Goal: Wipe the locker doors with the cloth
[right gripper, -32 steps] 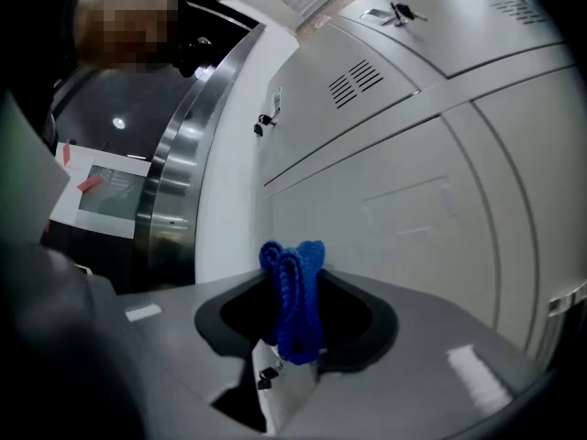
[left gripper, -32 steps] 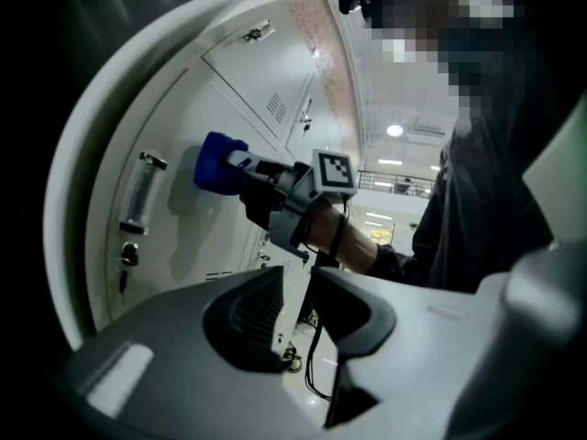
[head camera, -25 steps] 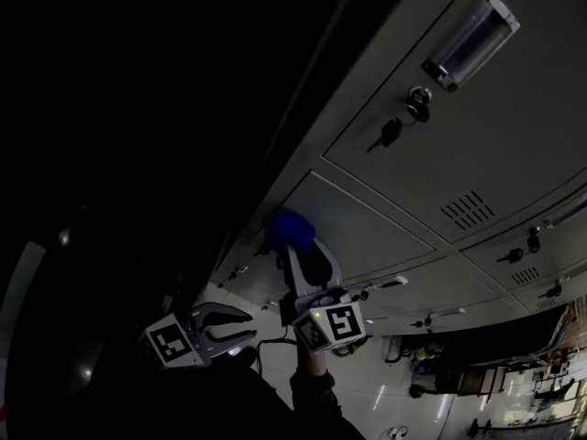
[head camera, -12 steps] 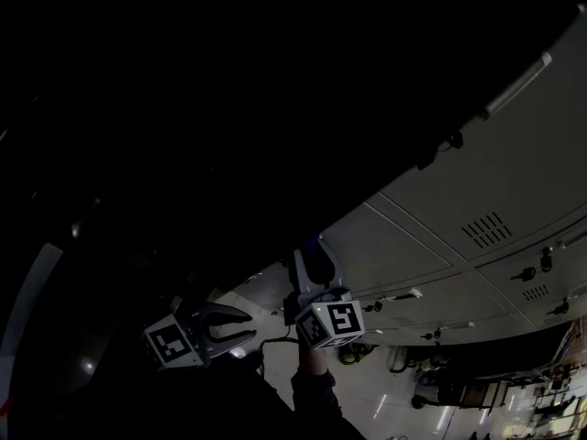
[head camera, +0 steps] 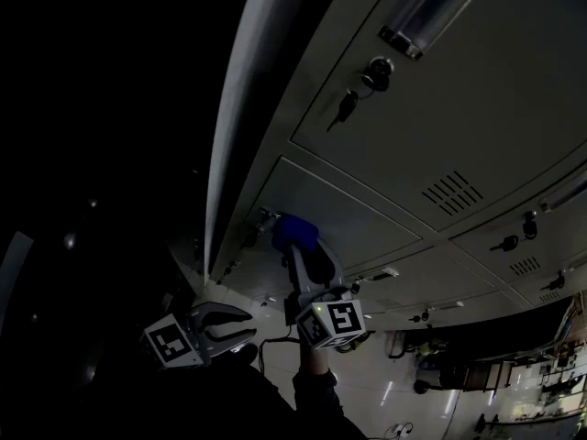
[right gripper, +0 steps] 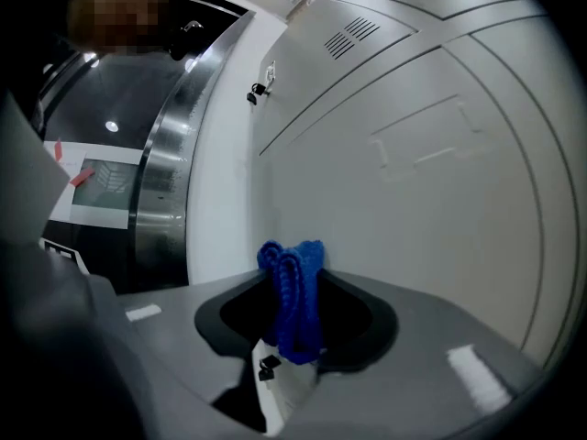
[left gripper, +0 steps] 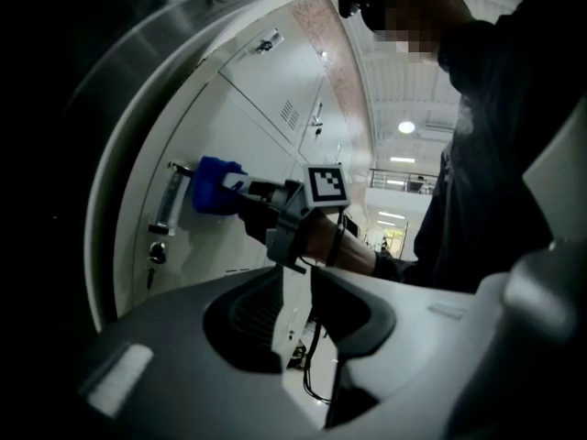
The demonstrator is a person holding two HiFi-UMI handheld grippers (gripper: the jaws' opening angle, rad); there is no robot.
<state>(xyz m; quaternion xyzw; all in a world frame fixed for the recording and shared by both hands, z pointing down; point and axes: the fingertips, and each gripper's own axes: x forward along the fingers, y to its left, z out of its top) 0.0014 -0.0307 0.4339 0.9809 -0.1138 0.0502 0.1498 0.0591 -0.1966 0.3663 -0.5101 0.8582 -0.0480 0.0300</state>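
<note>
The right gripper (head camera: 303,253) has its fingers clamped on the blue cloth (right gripper: 292,287), pressed to a locker door (head camera: 362,216). The left gripper (head camera: 240,326) hangs open, empty. Wiping looks under way; the other doors probably remain.

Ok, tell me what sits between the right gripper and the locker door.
Only the blue cloth, pinched in the right gripper's jaws and facing the locker door; the right gripper view shows it.

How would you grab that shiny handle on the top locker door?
Take the handle around the middle of its long bar, coming straight at the door from the front, fingers either side of its narrow width. The bar seems to stand off the door, held at its ends, so the middle looks freest.
</note>
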